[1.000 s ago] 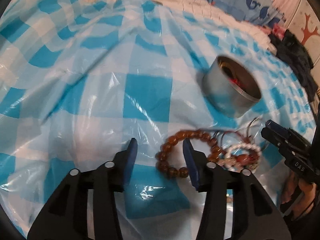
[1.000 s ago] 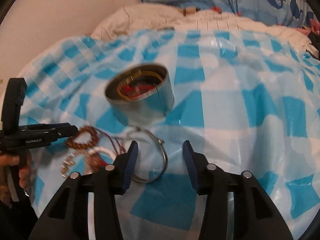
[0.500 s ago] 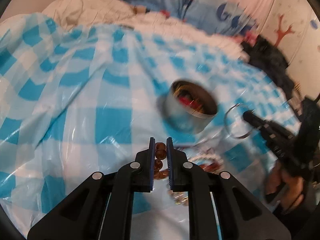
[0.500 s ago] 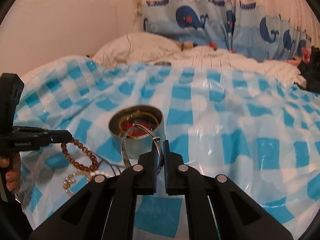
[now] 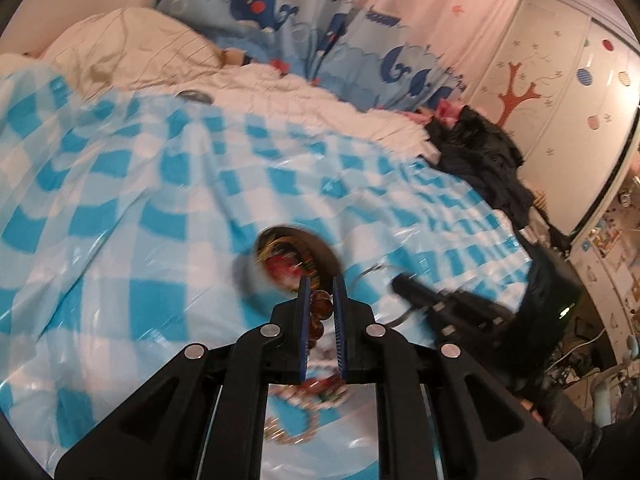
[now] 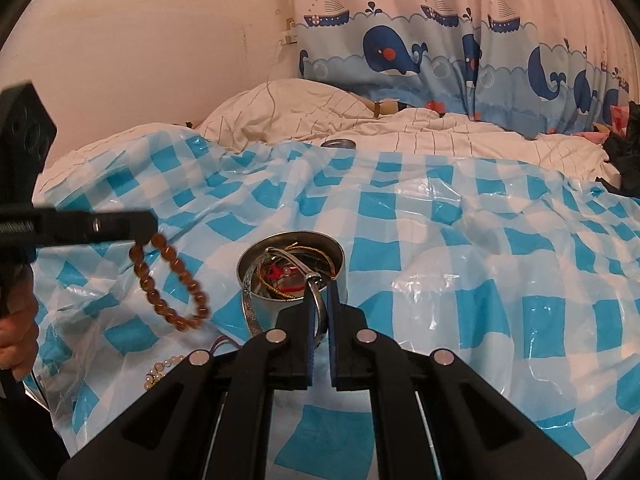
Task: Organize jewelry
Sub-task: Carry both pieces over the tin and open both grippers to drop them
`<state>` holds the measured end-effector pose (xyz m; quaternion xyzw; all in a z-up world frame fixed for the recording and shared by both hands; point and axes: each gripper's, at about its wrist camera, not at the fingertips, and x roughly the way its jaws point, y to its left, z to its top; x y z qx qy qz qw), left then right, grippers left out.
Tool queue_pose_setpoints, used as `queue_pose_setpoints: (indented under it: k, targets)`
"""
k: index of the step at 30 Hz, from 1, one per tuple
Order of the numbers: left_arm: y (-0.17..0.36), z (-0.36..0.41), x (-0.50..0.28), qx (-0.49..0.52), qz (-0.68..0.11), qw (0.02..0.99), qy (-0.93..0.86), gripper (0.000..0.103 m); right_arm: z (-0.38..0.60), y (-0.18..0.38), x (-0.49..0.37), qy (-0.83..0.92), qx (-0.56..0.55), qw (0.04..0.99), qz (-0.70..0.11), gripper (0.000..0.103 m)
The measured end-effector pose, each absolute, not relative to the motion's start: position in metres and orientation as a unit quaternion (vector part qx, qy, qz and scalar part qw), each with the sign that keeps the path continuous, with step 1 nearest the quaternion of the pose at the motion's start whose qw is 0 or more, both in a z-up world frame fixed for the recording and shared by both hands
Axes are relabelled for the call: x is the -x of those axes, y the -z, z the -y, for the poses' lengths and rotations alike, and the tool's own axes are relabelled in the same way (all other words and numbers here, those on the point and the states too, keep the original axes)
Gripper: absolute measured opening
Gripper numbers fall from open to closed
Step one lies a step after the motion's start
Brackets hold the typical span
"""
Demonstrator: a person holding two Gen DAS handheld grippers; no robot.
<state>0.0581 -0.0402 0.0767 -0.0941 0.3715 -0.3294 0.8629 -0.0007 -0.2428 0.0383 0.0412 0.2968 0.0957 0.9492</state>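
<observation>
The left gripper (image 6: 150, 229) pinches a brown bead bracelet (image 6: 170, 280) hanging clear above the checkered sheet (image 6: 440, 248). The right gripper (image 6: 319, 300) clamps a silver bangle (image 6: 250, 308) beside the metal tin (image 6: 292, 268) mid-sheet. Toward the sheet's far edge lie open cloth, a pillow (image 6: 288, 112) and a whale curtain (image 6: 400, 52).

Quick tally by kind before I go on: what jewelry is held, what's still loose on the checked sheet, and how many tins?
Brown bead bracelet, held by left gripper: 1
Silver bangle, held by right gripper: 1
Pale bead strand, loose on the sheet: 1
Open metal tin, jewelry inside: 1
Total: 4; other loose pieces are too blurred to count.
</observation>
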Motion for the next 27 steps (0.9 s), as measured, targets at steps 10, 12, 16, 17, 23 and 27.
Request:
queue_pose_setpoints:
  k: [10,12,16,17,23,27]
  targets:
    - [-0.082,0.088,-0.095,0.150,-0.347,0.860,0.343,0.010,0.264,-0.040,-0.004,-0.080,-0.072,0.948,-0.300,0.006]
    - [-0.070,0.091,-0.109,0.166,-0.359,0.858,0.327,0.010,0.264,-0.040,-0.005,-0.080,-0.073,0.947,-0.301,0.006]
    - [-0.028,0.092,-0.137,0.161,-0.429,0.855,0.241,0.010,0.266,-0.041,-0.013,-0.080,-0.074,0.947,-0.302,0.006]
    - [-0.023,0.090,-0.140,0.162,-0.440,0.853,0.231,0.010,0.266,-0.041,-0.017,-0.081,-0.077,0.947,-0.302,0.006]
    - [-0.030,0.069,-0.132,0.165,-0.434,0.862,0.202,0.032,0.258,-0.041,-0.044,-0.101,-0.086,0.943,-0.305,0.006]
    - [-0.038,0.053,-0.124,0.175,-0.431,0.862,0.201,0.040,0.243,-0.037,-0.063,-0.124,-0.088,0.935,-0.320,0.006]
